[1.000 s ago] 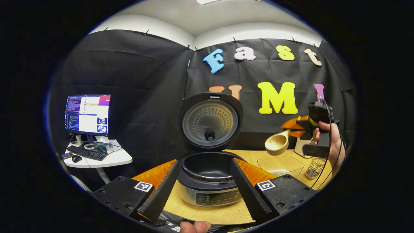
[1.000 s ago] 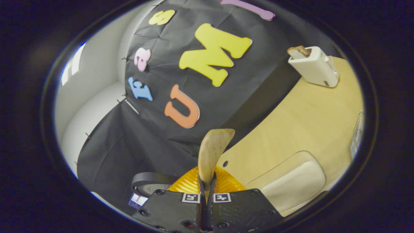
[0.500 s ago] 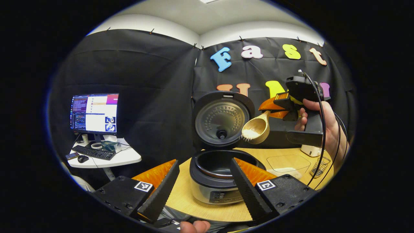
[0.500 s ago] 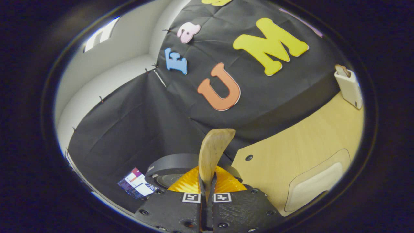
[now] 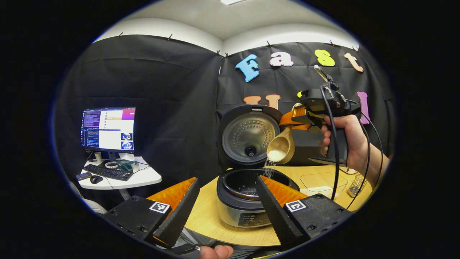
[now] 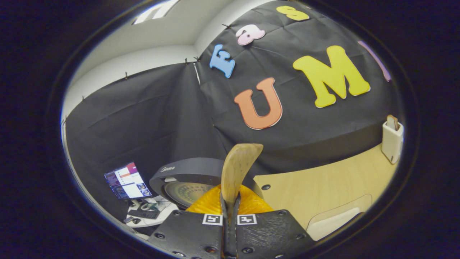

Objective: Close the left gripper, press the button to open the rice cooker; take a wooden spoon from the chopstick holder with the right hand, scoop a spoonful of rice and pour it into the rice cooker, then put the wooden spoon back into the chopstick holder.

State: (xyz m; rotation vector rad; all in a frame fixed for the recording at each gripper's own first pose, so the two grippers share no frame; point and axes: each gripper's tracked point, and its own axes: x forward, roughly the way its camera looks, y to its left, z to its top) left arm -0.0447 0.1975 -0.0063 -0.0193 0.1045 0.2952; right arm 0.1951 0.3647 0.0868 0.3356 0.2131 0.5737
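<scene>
The black rice cooker (image 5: 248,201) stands open on the wooden table, its lid (image 5: 250,135) upright behind the pot. Above the pot's right rim, the wooden spoon (image 5: 281,145) tilts bowl-down and white rice grains fall from it into the pot. A hand holds my right gripper (image 5: 298,120), which is shut on the spoon's handle. In the right gripper view the spoon (image 6: 237,169) sticks up from my right gripper (image 6: 230,207), with the lid (image 6: 187,180) below left. My left gripper (image 5: 227,179) stands open in front of the cooker, with nothing between its fingers. The wire chopstick holder (image 5: 355,185) stands at the far right.
A clear container of rice (image 5: 321,180) lies on the table right of the cooker, also seen as the container (image 6: 334,219). A white toaster (image 6: 392,138) stands at the back right. A side table with a monitor (image 5: 107,129) and a keyboard is at the left.
The right gripper carried the spoon left from beside the container to above the pot and tipped it; rice now falls. The left gripper stayed open and shifted slightly.
</scene>
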